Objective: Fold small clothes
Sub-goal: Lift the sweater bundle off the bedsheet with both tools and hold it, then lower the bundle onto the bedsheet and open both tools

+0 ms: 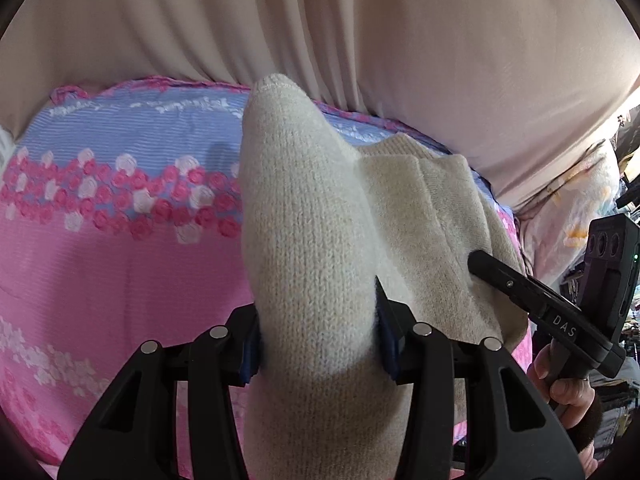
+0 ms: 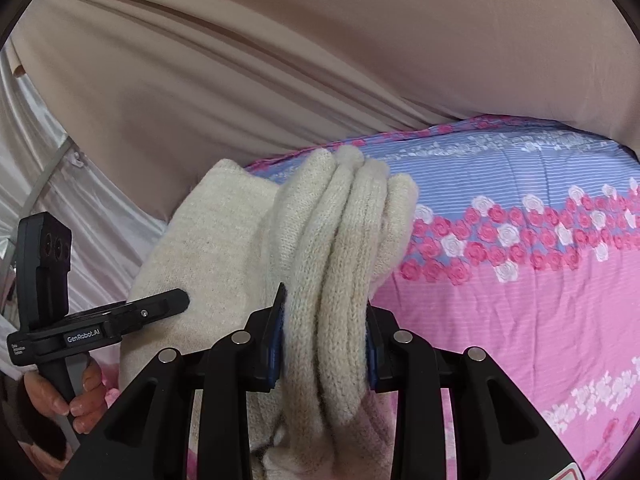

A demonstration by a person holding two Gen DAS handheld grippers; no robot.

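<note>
A cream knitted garment (image 1: 304,208) lies bunched on a pink and blue flowered bedcover (image 1: 120,240). My left gripper (image 1: 316,312) is shut on a thick fold of it, which stands up between the blue pads. To the right, my right gripper (image 1: 492,270) rests against the same knit. In the right wrist view the cream knitted garment (image 2: 224,232) is gathered into several ridges, and my right gripper (image 2: 325,308) is shut on them. My left gripper (image 2: 176,300) shows at the left, its finger lying on the knit.
Beige draped cloth (image 1: 360,40) hangs behind the bed. A hand (image 1: 568,384) holds the right gripper's handle; another hand (image 2: 80,392) holds the left one. Cluttered things (image 1: 624,184) and pale floral bedding (image 1: 576,208) sit at the far right. White cloth (image 2: 40,160) hangs at the left.
</note>
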